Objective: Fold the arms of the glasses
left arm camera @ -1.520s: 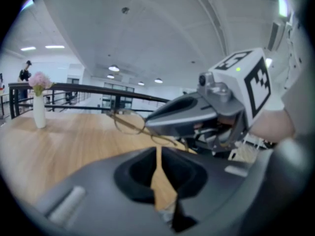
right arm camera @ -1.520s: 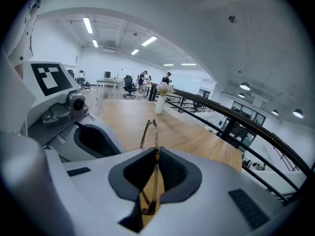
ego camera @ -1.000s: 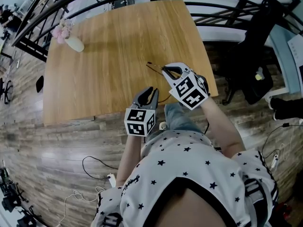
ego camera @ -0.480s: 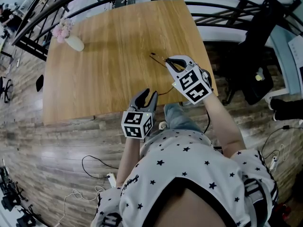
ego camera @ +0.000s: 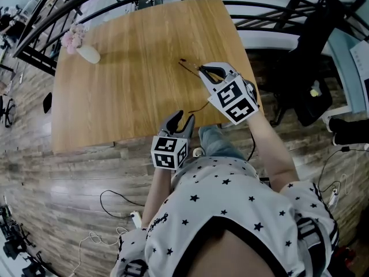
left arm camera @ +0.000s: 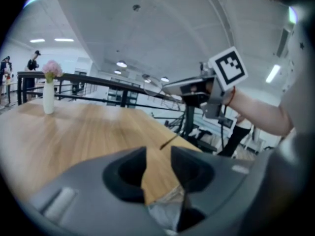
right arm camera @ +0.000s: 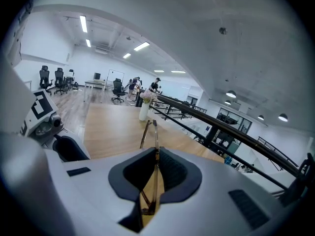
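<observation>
Thin brown-framed glasses [ego camera: 187, 67] are pinched in my right gripper [ego camera: 203, 72] above the right part of the wooden table [ego camera: 132, 56]. In the right gripper view the frame [right arm camera: 149, 132] runs forward out of the shut jaws [right arm camera: 156, 156]. One loose arm [ego camera: 202, 107] hangs down toward the table's near edge. My left gripper [ego camera: 183, 118] hovers at that edge, just left of the arm's tip. Its jaws are opening, with nothing between them. In the left gripper view, the arm tip [left arm camera: 169, 141] shows beyond the left gripper [left arm camera: 158, 154], with the right gripper [left arm camera: 194, 87] up behind it.
A white vase with pink flowers [ego camera: 85, 51] stands at the table's far left corner and also shows as the vase [left arm camera: 48, 96] and the vase [right arm camera: 144, 109]. Black railings [ego camera: 271, 7] curve behind the table. A dark chair [ego camera: 308, 91] is at the right. Cables lie on the floor [ego camera: 109, 201].
The left gripper's jaws have spread wider and it sits slightly nearer the table edge. The right gripper has shifted a little with the glasses in it.
</observation>
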{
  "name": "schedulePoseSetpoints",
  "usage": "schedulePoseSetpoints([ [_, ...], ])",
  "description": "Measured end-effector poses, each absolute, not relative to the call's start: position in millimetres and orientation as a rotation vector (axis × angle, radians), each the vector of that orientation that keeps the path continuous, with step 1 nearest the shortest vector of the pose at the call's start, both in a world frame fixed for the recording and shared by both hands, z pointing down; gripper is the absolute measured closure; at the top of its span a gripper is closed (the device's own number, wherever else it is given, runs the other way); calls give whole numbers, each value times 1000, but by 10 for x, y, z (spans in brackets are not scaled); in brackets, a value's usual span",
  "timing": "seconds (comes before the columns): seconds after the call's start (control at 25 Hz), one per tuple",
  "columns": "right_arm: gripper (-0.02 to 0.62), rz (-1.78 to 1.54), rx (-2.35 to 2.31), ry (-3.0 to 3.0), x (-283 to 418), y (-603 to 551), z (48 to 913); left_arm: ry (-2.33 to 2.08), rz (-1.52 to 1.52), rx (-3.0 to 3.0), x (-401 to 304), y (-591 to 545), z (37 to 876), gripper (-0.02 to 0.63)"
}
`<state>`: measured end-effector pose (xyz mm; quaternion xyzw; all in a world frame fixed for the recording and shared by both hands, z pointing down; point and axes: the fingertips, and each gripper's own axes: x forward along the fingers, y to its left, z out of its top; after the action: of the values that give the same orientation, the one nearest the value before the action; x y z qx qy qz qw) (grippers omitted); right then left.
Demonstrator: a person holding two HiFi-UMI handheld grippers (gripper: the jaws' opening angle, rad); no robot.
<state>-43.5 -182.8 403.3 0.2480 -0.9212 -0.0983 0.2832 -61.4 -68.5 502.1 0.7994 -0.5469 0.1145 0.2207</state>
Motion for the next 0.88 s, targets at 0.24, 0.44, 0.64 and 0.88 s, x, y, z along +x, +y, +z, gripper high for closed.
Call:
schedulePoseSetpoints([
  [0.24,563,-262,648,-2483,-453,-1777,4020,-1528,326,2195,-625,-714,5048,449],
  [0.44,563,-261,643,-2477,-431,-1759,4042,-1560,322,2182,-686,-735,5014,451],
  [0.64,563,-261,617,-2456,-426,-1722,4112,-1609,303,2148,-803,-761,4999,459],
  [0.88,563,-245,579,-2460,-457,-1628,4206,-1685,248,2096,-981,-803,4931,484],
])
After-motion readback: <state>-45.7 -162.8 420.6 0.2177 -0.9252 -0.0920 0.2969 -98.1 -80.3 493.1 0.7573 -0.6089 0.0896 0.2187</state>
